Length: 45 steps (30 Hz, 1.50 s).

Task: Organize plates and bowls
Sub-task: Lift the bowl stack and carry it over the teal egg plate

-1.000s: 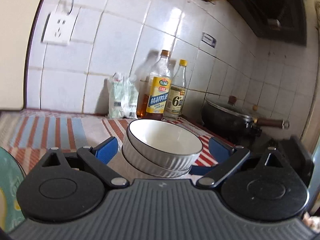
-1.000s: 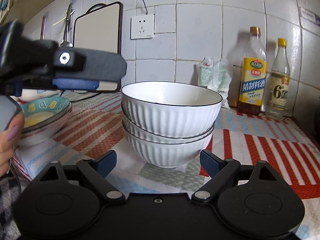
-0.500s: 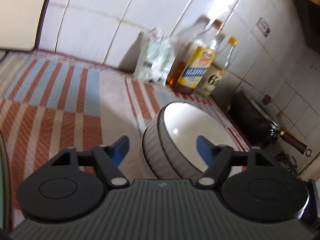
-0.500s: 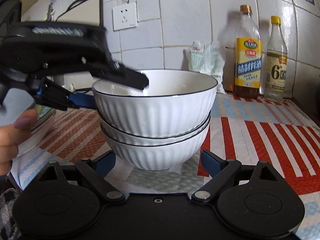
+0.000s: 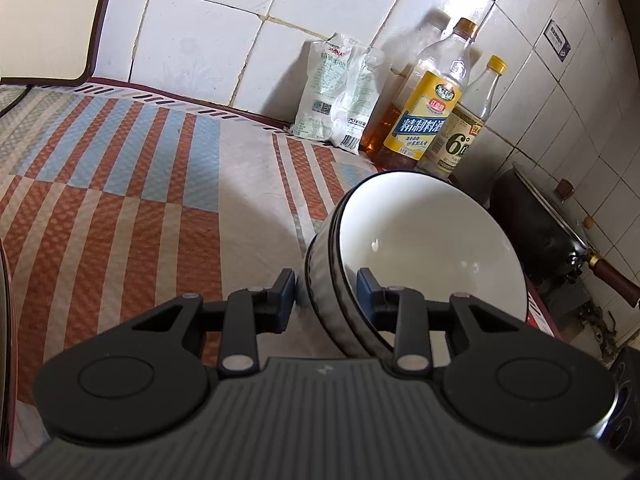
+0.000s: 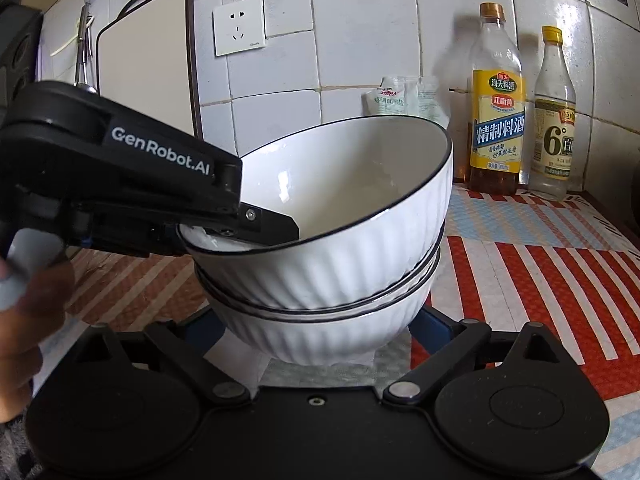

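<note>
Centre of the right wrist view: a stack of white ribbed bowls (image 6: 320, 280) with dark rims sits on the striped cloth (image 6: 540, 280), and the top bowl (image 6: 340, 208) is tipped, its right edge riding high. From the left of the frame the left gripper (image 6: 272, 228) reaches in, one finger inside the top bowl and the other outside under the rim. In the left wrist view, the left gripper (image 5: 326, 300) straddles the near wall of the bowls (image 5: 420, 256) at lower centre, and its jaws are closing on that wall; the inner pad looks to be against the white inside, while the outer pad seems just short of the ribbed side. At the bottom of the right wrist view the right gripper (image 6: 316, 328) stands spread wide, jaws opening, a finger on either side of the bottom bowl's base, apparently not gripping it. A hand (image 6: 24, 320) shows at the left edge. Against the tiled wall in the upper right stand a yellow-labelled bottle (image 6: 496, 120), a clear bottle (image 6: 554, 120) beside it and a white packet (image 6: 404, 100). A cutting board (image 6: 148, 64) leans in the upper left.
</note>
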{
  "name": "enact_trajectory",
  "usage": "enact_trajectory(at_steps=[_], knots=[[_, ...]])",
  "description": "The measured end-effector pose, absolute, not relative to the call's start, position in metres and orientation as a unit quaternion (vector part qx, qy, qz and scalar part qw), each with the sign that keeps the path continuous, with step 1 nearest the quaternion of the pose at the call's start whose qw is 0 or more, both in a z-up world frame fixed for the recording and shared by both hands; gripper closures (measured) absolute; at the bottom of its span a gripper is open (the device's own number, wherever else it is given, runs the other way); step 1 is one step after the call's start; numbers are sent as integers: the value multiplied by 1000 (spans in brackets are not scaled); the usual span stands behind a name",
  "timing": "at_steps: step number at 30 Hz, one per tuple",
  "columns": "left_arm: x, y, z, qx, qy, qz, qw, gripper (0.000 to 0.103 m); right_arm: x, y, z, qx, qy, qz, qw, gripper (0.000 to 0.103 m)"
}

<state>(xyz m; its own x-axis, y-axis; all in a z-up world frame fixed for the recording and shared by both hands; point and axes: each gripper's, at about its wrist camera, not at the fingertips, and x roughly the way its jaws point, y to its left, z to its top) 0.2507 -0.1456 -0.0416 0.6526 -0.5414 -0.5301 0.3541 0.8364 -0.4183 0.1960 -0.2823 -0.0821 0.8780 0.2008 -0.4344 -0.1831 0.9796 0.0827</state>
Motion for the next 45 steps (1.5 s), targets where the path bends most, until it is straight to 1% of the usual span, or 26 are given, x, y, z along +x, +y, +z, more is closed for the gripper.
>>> enact_trajectory(at_steps=[13,17,19,20,21,24,25,26,28,30,36,45], knots=[[239,-150,-38,-98,311,-250,912,71,187,-278,-81,23,226,84,970,6],[246,-146,-37,-108,325,-254,904,70,190,-280,-81,20,229,94,969,5],[253,-142,-36,-123,338,-259,896,67,195,-284,-84,13,227,107,968,4],[257,-140,-37,-136,342,-256,894,62,197,-284,-86,1,230,107,967,4],[261,-137,-39,-145,346,-250,893,51,199,-283,-87,-8,231,105,967,3],[270,-133,-47,-177,353,-249,884,43,200,-280,-87,-19,232,99,968,3],[272,-133,-51,-189,362,-255,877,43,200,-278,-85,-25,232,97,968,3],[274,-133,-54,-203,367,-260,870,44,200,-277,-84,-30,230,97,968,2],[273,-134,-56,-217,362,-275,864,58,203,-275,-82,-28,233,95,967,1],[268,-139,-51,-196,351,-274,874,63,206,-275,-80,-19,236,92,967,0],[264,-140,-49,-184,341,-274,880,64,204,-275,-82,-10,229,84,970,1],[246,-137,-42,-161,325,-264,894,65,198,-272,-76,9,241,86,967,1]])
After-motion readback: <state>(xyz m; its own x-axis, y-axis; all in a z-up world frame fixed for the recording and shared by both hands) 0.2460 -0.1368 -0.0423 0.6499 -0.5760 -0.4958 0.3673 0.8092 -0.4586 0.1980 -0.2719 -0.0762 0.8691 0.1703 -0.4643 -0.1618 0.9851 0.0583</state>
